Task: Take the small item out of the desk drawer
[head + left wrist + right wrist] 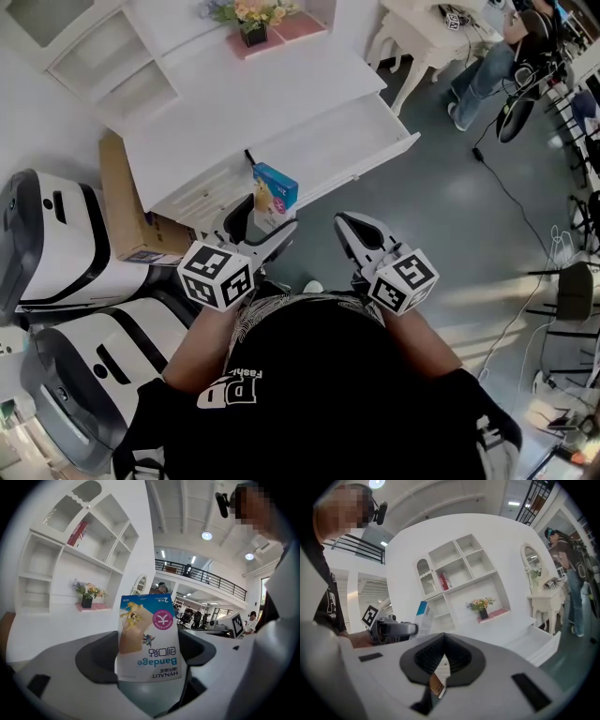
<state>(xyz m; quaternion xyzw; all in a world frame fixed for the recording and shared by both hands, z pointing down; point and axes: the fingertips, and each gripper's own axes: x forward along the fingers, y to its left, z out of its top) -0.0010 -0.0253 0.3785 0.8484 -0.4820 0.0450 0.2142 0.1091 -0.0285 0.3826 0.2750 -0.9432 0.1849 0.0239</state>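
A small blue and white bandage box (274,190) stands up out of my left gripper (265,228), which is shut on its lower end just in front of the white desk (234,98). In the left gripper view the box (149,637) fills the middle, printed side facing the camera, upside down. The desk drawer (361,141) is pulled out to the right of the box. My right gripper (349,227) hangs beside the left one, shut with nothing in it. The right gripper view shows the left gripper (393,630) and the box (421,615) at its left.
A cardboard box (120,197) leans beside the desk on the left, with white machines (56,253) below it. A flower pot (253,26) stands on the desktop by white shelves (103,56). A white side table (427,37), seated people, chairs and a floor cable (511,202) lie to the right.
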